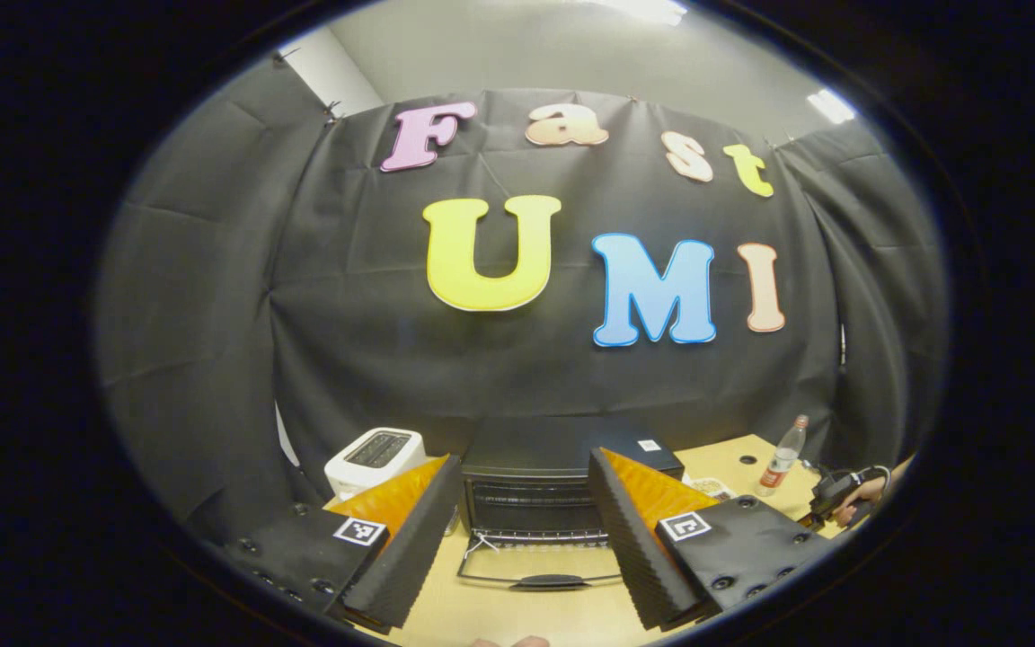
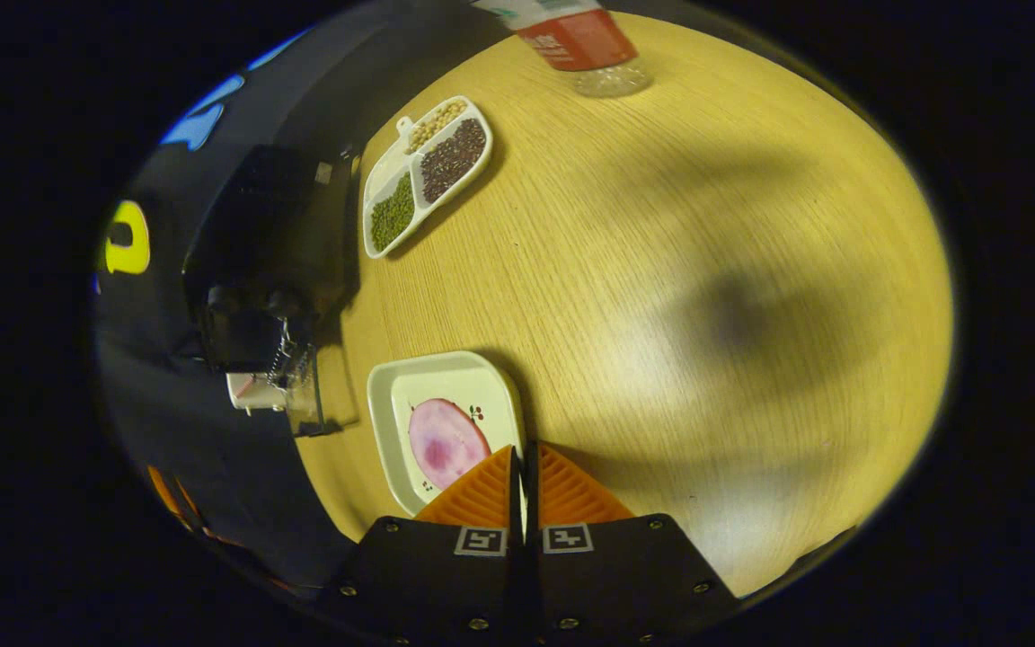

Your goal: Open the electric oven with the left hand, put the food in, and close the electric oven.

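Note:
In the left gripper view the black electric oven (image 1: 562, 445) stands straight ahead on the wooden table. Its glass door (image 1: 540, 564) lies folded down flat toward me. My left gripper (image 1: 526, 456) is open in front of the oven mouth, a finger on either side, holding nothing. In the right gripper view a white square plate (image 2: 392, 409) carries a pink slice of food (image 2: 446, 442). My right gripper (image 2: 525, 449) is shut on the plate's right rim. The oven (image 2: 257, 243) with its lowered door (image 2: 302, 395) sits at the left of that view.
A white toaster (image 1: 374, 458) stands left of the oven. A divided dish of beans (image 2: 428, 166) and a plastic bottle (image 2: 585, 40) sit farther along the table (image 2: 706, 270). Black cloth walls close off the back and sides.

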A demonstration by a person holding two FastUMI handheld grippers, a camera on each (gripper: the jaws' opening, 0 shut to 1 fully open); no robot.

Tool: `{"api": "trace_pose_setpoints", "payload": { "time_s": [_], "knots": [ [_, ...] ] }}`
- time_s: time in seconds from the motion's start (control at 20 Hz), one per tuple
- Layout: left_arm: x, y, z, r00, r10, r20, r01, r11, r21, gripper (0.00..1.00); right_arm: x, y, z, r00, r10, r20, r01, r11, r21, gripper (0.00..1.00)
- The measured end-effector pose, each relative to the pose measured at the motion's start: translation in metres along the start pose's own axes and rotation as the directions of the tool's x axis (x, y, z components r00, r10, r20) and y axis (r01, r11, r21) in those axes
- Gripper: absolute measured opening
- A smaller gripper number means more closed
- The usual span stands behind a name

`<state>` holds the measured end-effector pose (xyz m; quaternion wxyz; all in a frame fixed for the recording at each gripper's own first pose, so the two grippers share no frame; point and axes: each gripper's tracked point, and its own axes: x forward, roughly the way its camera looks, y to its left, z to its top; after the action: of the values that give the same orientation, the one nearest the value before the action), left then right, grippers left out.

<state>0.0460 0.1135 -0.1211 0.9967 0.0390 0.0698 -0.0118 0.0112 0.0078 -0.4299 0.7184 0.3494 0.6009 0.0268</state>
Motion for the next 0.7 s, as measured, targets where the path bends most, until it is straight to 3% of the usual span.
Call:
{"api": "trace_pose_setpoints", "payload": {
  "time_s": [0.15, 0.25, 0.7],
  "knots": [
    [0.001, -0.003, 0.002, 1.000, -0.009, 0.000, 0.009, 1.000, 0.002, 0.92, 0.002, 0.004, -0.005, 0.996, 0.080, 0.037, -0.082, 0.993, 0.079, 0.00],
    [0.003, -0.004, 0.004, 1.000, -0.013, 0.001, 0.013, 1.000, -0.004, 0.92, -0.001, 0.002, -0.007, 0.994, 0.093, 0.055, -0.098, 0.990, 0.103, 0.00],
    [0.011, -0.006, 0.012, 0.998, -0.056, 0.020, 0.057, 0.998, -0.008, 0.95, -0.021, 0.033, -0.024, 0.975, 0.183, 0.125, -0.194, 0.977, 0.090, 0.00]
  ]
}}
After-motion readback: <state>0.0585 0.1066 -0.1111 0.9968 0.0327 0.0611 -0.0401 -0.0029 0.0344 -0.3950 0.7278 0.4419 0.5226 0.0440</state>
